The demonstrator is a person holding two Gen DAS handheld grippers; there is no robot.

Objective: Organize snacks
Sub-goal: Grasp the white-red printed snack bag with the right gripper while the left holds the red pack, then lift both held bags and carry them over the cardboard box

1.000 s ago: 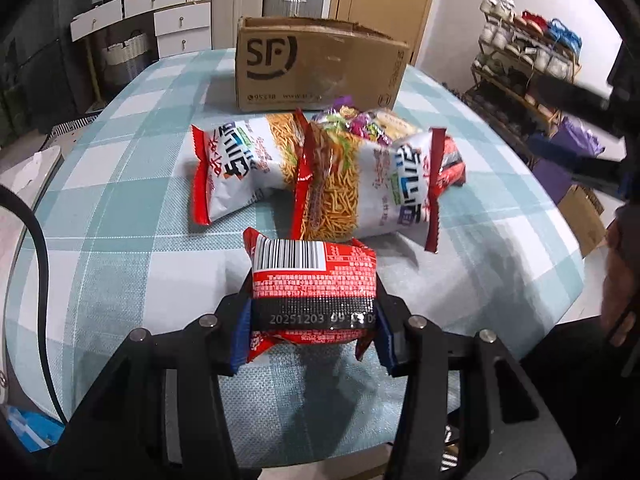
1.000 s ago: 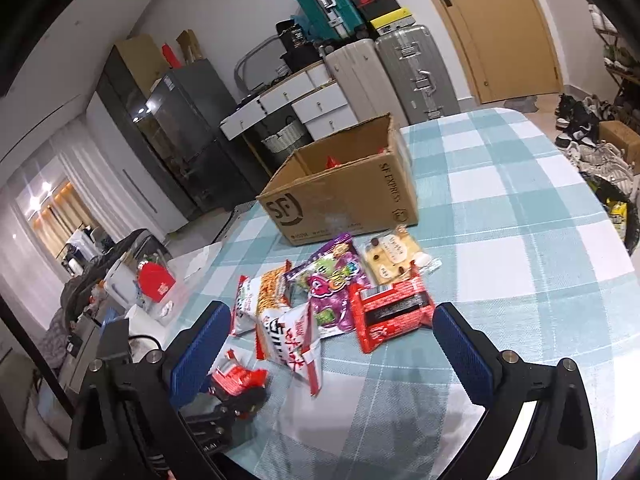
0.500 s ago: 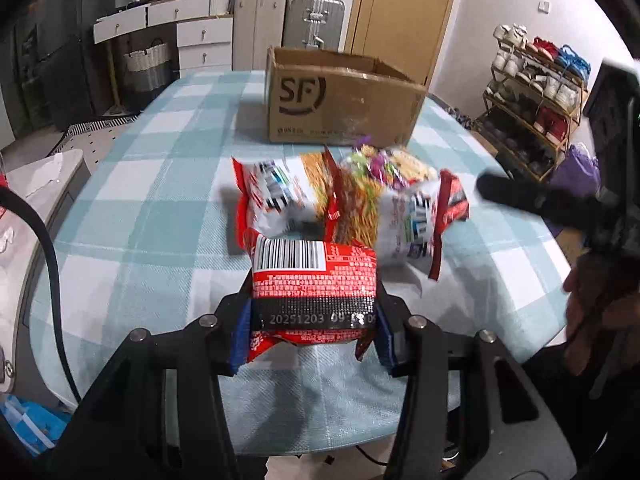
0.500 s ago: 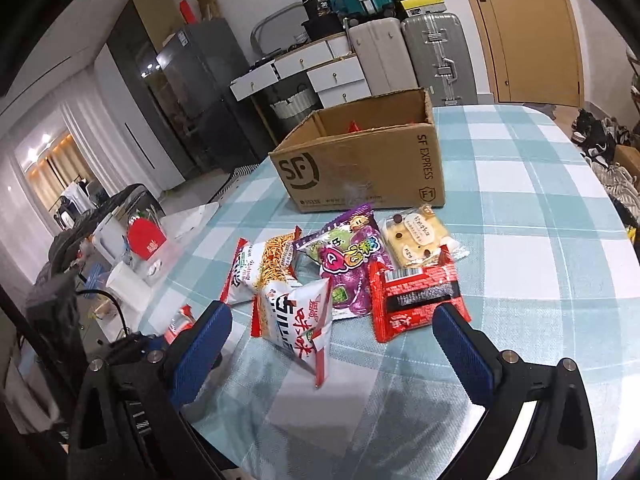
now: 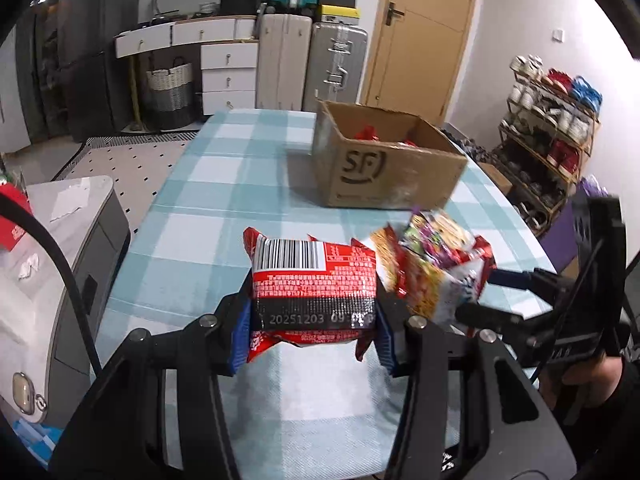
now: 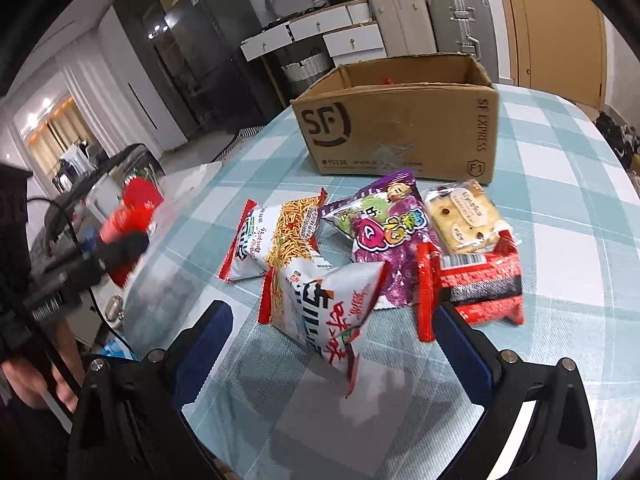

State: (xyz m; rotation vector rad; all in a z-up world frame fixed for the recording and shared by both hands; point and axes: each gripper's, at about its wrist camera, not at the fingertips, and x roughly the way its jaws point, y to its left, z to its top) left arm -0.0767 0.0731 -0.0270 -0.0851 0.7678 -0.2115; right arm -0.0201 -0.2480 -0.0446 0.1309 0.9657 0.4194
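Left wrist: red barcoded snack packet clamped in left tool, right tool agape.

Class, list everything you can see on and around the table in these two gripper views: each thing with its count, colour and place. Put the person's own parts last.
cardboard box: one, brown, open, far side of table.
red snack packet: one, red and black, held in left gripper.
noodle snack bags: two, white and red, near centre of table.
purple candy bag: one, purple, before the box.
biscuit pack: one, beige, right of the candy bag.
second red packet: one, red and black, under the biscuit pack.
tablecloth: one, teal and white check.
suitcases: two, pale, by the door.
left gripper: shut on packet.
right gripper: open, over nearest noodle bag.
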